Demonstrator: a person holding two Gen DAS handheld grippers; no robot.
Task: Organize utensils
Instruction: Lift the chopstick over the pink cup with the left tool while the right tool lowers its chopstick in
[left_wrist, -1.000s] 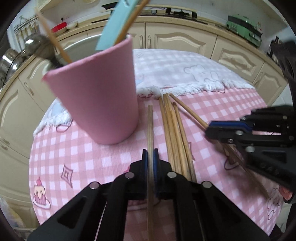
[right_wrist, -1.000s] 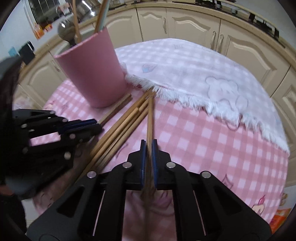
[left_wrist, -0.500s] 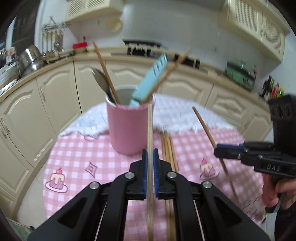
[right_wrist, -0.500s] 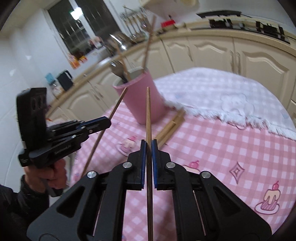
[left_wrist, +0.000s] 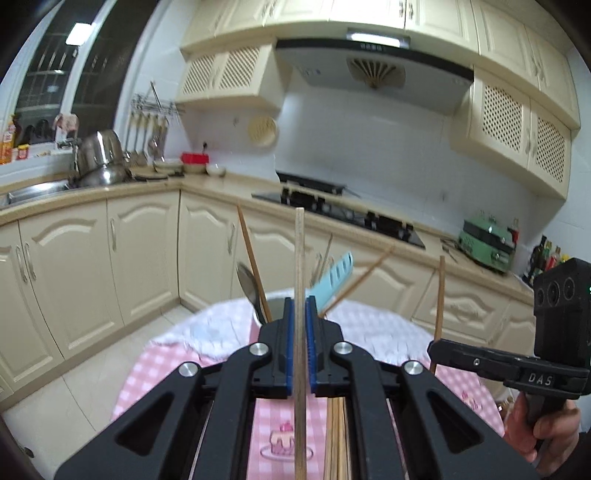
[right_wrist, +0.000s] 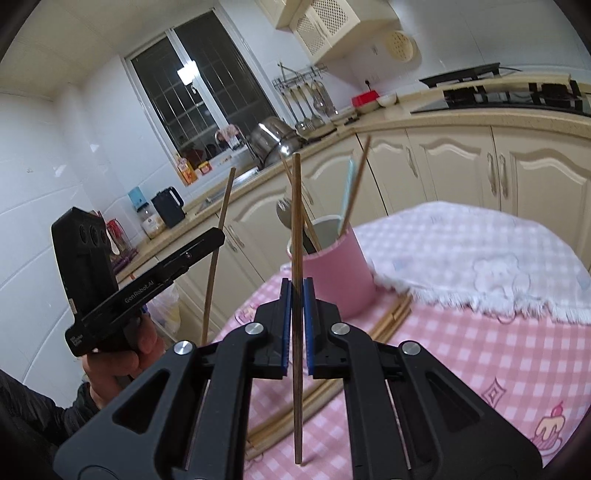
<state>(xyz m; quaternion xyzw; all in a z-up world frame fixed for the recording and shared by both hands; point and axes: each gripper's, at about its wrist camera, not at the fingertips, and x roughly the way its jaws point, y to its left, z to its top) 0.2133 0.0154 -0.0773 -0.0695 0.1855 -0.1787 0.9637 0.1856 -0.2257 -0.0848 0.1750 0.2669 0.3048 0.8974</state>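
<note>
My left gripper (left_wrist: 300, 314) is shut on a pale wooden chopstick (left_wrist: 299, 258) that stands upright through its jaws. My right gripper (right_wrist: 294, 291) is shut on a darker chopstick (right_wrist: 295, 221), also upright. Both are lifted above the table. The pink utensil cup (right_wrist: 336, 277) stands behind them on the pink checked tablecloth (right_wrist: 461, 350); it holds a metal spoon (right_wrist: 286, 214), a light blue spatula (left_wrist: 334, 275) and a few chopsticks. Several more chopsticks (right_wrist: 391, 321) lie flat on the cloth beside the cup. In the left wrist view my fingers hide most of the cup.
A white fringed cloth (right_wrist: 480, 266) covers the far half of the round table. Cream kitchen cabinets (left_wrist: 140, 251) and a counter with a stove (left_wrist: 343, 214) and pots (left_wrist: 99, 162) surround the table. A person's hand (right_wrist: 122, 354) grips each tool's handle.
Both grippers have risen off the table and tilted up towards level, each lifting its chopstick from lying flat among the others to standing upright. The cup now sits lower in both views.
</note>
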